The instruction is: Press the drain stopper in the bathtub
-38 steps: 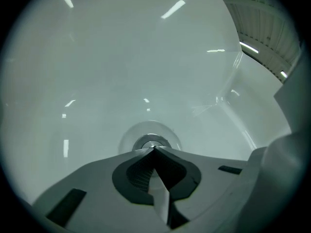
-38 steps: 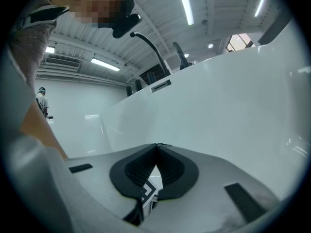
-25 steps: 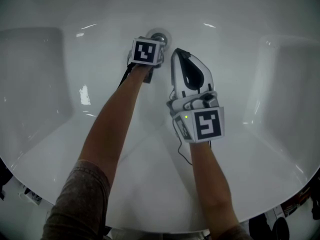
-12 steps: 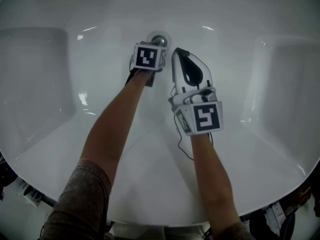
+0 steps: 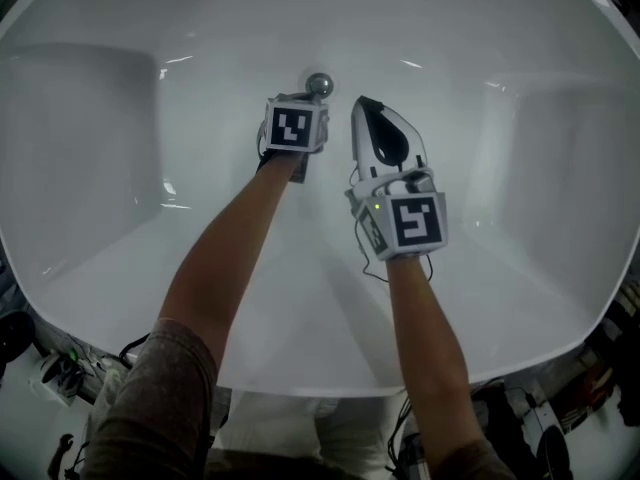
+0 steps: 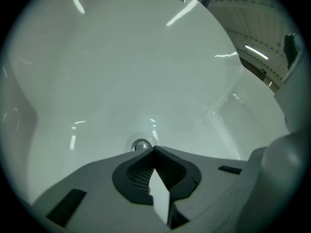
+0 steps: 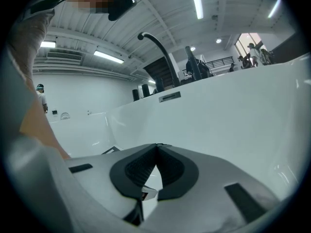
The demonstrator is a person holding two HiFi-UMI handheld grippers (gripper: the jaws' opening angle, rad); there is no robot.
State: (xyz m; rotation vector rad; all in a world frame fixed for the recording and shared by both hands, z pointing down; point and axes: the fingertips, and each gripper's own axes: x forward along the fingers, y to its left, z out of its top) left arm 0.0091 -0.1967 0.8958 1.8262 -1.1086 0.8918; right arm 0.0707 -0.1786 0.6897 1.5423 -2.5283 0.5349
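Head view: the round chrome drain stopper (image 5: 319,84) lies flat and face up on the bathtub (image 5: 120,218) floor, at the far end. The left gripper (image 6: 154,150) points at it with its jaws closed tip to tip on nothing, the tips just beside the stopper. The right gripper (image 5: 361,103), also closed and empty, lies near on the right. Bare white floor surrounds the stopper, and the side walls stand well apart.
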